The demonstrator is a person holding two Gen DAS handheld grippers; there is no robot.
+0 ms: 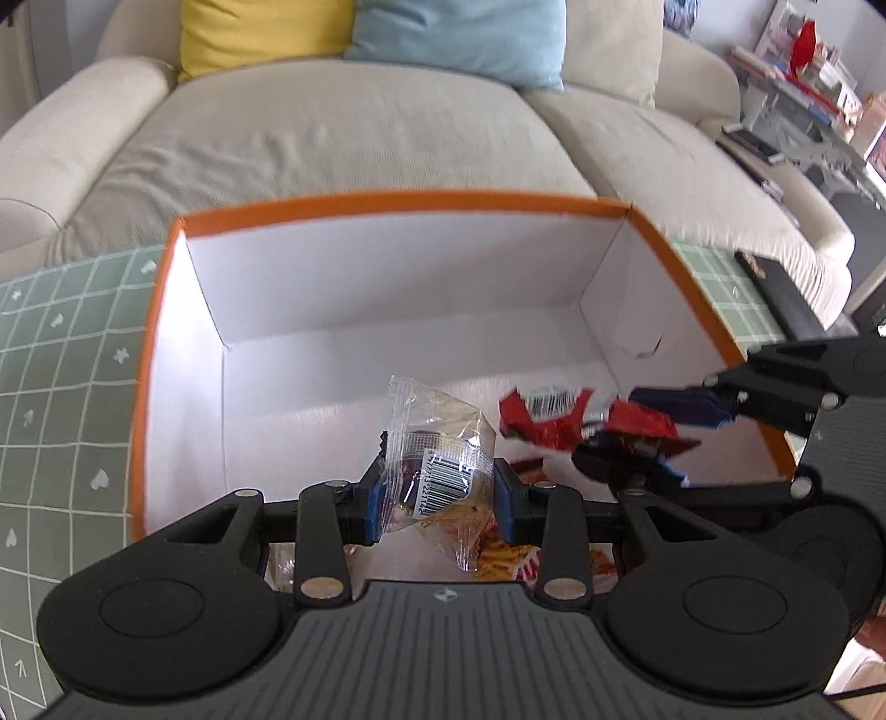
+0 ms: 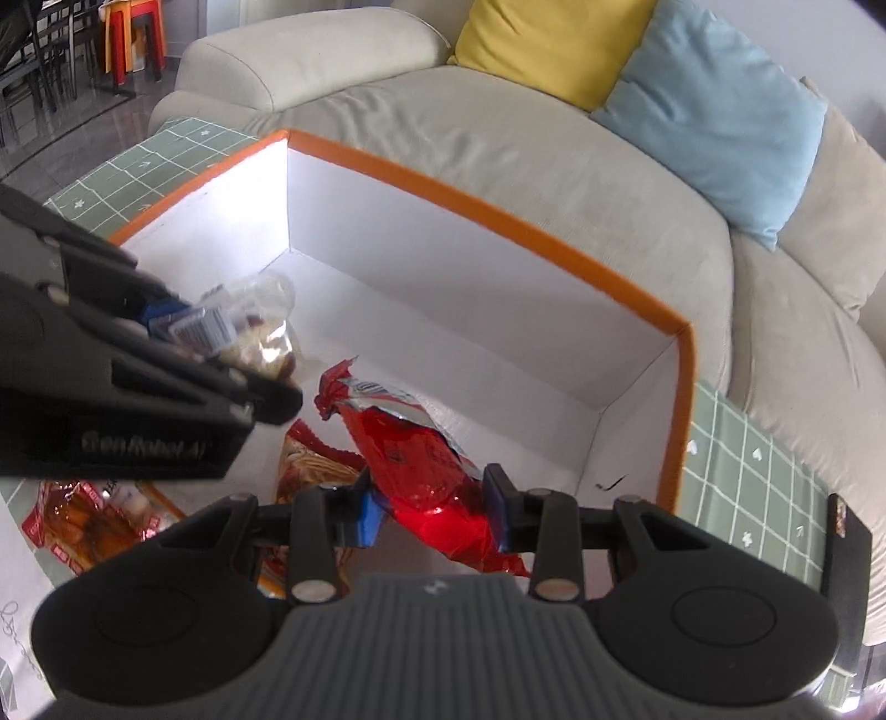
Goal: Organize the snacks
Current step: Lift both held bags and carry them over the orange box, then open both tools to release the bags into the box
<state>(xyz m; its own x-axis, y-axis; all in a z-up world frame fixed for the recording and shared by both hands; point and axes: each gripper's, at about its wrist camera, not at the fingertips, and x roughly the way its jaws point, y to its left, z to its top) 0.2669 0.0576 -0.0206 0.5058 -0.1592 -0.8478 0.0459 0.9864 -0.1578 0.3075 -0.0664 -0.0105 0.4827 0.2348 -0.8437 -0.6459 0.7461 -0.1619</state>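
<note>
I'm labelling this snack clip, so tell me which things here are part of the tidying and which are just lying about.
Part of the job:
- orange-rimmed box
- clear snack packet in the left gripper
- red snack packet in the right gripper
- snack packs already in the box

Just lying about:
- sofa
- yellow cushion
- blue cushion
- green checked cloth
- black object on the cloth

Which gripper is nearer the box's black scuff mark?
Right. The right gripper, shut on the red packet, sits beside the scuff mark; the left gripper, holding the clear packet, is farther across the box.
</note>
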